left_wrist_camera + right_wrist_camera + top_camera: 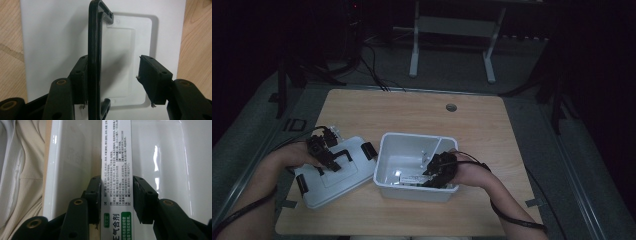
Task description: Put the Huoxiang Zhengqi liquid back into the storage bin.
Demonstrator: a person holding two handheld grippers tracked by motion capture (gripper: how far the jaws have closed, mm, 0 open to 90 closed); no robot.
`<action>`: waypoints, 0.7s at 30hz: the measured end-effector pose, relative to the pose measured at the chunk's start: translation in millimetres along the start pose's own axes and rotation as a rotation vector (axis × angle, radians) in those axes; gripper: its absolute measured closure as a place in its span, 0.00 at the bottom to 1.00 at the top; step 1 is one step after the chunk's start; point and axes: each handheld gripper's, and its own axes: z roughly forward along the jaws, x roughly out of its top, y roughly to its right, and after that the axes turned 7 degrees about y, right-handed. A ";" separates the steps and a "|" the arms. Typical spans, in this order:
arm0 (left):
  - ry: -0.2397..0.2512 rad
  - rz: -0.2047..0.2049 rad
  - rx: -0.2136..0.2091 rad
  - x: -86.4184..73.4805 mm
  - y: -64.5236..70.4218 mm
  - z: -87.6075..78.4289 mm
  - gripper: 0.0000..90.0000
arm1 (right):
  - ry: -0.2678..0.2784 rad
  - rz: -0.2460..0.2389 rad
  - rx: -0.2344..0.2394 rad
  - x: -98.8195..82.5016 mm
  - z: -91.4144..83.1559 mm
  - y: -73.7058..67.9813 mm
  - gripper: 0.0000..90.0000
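The white rectangular plastic bin (175, 157) looks glossy and smooth. The white plastic lid (50, 37) is matt, its black plastic handle (94, 50) shiny. The light wooden table (412, 110) shows grain.

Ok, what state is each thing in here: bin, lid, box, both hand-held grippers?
White bin: open, upright on the table.
Lid: off, flat beside the bin.
Lid handle: against one pad.
Printed box: inside the bin.
Left hand-held gripper: open around the handle.
Right hand-held gripper: straddling the box; grip unclear.
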 end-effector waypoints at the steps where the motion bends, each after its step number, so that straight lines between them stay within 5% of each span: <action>1: 0.001 0.002 0.000 -0.1 0.0 -0.1 0.50 | 0.006 0.004 0.000 -0.7 -0.6 0.0 0.68; 10: -0.001 0.008 0.000 0.3 0.2 0.9 0.50 | 0.104 0.037 -0.014 -9.4 -17.3 2.8 0.58; 21: 0.006 0.002 -0.004 0.4 -0.3 2.8 0.51 | 0.326 0.135 -0.127 -34.3 -53.8 6.1 0.38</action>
